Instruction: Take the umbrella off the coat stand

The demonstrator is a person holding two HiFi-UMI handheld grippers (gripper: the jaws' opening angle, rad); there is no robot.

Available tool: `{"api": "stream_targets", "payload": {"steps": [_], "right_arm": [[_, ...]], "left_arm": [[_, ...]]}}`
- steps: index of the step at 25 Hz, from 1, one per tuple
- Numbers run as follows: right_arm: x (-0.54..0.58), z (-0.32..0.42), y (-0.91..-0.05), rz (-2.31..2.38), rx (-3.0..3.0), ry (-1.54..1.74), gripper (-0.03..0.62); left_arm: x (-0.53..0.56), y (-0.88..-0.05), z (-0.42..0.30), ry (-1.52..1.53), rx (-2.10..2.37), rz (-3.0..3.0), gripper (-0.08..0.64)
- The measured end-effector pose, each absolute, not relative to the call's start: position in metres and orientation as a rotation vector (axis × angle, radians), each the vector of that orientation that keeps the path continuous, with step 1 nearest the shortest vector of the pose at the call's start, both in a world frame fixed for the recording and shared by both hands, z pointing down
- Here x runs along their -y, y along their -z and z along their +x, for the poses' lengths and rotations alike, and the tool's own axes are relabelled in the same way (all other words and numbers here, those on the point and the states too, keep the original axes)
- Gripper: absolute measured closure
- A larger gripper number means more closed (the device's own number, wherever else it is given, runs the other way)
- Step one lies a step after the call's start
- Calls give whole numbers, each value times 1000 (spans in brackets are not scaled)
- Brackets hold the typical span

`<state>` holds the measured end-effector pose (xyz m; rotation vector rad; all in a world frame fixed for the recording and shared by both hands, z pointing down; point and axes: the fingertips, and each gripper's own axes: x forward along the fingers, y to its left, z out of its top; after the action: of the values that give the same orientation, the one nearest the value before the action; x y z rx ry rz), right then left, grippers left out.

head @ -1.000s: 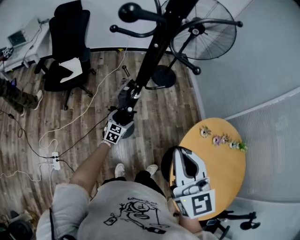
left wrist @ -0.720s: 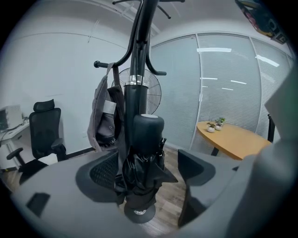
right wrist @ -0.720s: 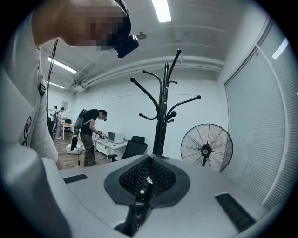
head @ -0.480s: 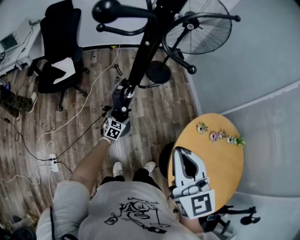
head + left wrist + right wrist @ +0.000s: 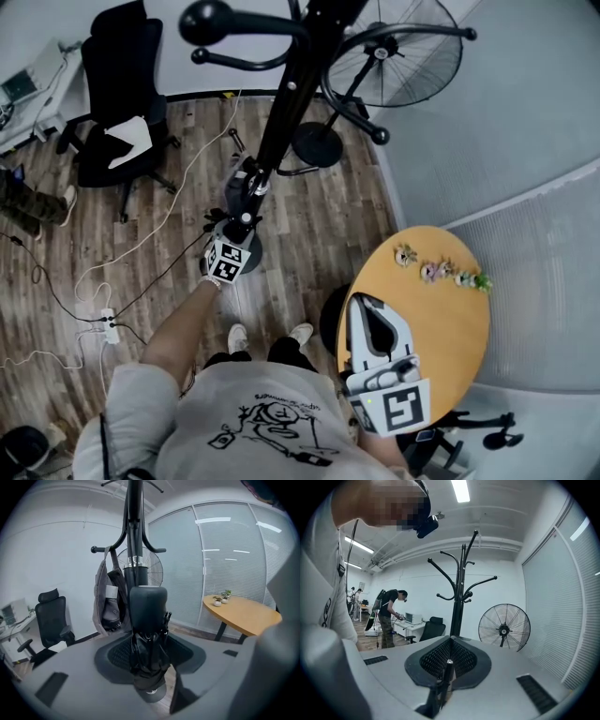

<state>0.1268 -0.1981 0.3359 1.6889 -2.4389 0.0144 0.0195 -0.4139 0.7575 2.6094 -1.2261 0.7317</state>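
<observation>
— Left gripper [image 5: 249,180]: holding anything?

— Partly closed, jaws just drawn in onto the folded black umbrella [image 5: 147,656]. Pinching its crumpled, slightly glossy fabric between broad grey jaws with dark, mesh-textured pads.

— Shape of the umbrella?

— Compact and collapsed, a limp bundle of pleats. Topped by a blocky, round-cornered matte handle [image 5: 147,605].

— And where exactly?

— Upright, close against the smooth black pole of the coat stand [image 5: 135,536], well below the curved hooks. Not yet off the stand. Impossible to tell what it hangs from.

— Anything else on the stand?

— A soft grey bag [image 5: 104,599], slung by its strap from a knob-tipped hook, just beside the umbrella.

— Right gripper [image 5: 364,306]?

— Shut, pads meeting in a thin ridge, nothing between them. Held over the near edge of the round wooden table [image 5: 455,328], well apart from the stand.

— Further out?

— Tiny potted plants [image 5: 441,274] in a row on the tabletop. A wire-caged pedestal fan [image 5: 403,52] behind the stand. A black office chair [image 5: 127,89] off to the left. A white power strip [image 5: 108,323] with cables looping over the wood-plank floor [image 5: 319,225].
</observation>
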Motion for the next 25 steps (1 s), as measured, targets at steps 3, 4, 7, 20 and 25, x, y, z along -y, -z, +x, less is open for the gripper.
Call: {"api": "stream_targets", "payload": {"steps": [3,4,7,20,25], "right_arm": [[197,125,-335,1690,2448,-13,577],[196,124,-336,1690,2451,-14,577],[197,123,-335,1692,2465,-11,577],[194,117,-331,1705,2499,-4,577],[194,114,-330,1707,2509,-2,578]], "left_arm": [[412,-744,18,-714,1234,2617,364],[411,-740,19,-713,1235,2622,365],[409,-735,20,-692,1231,2633,367],[390,-706,5,-700,1245,2602,376],[382,-694,2,-671,1252,2601,377]]}}
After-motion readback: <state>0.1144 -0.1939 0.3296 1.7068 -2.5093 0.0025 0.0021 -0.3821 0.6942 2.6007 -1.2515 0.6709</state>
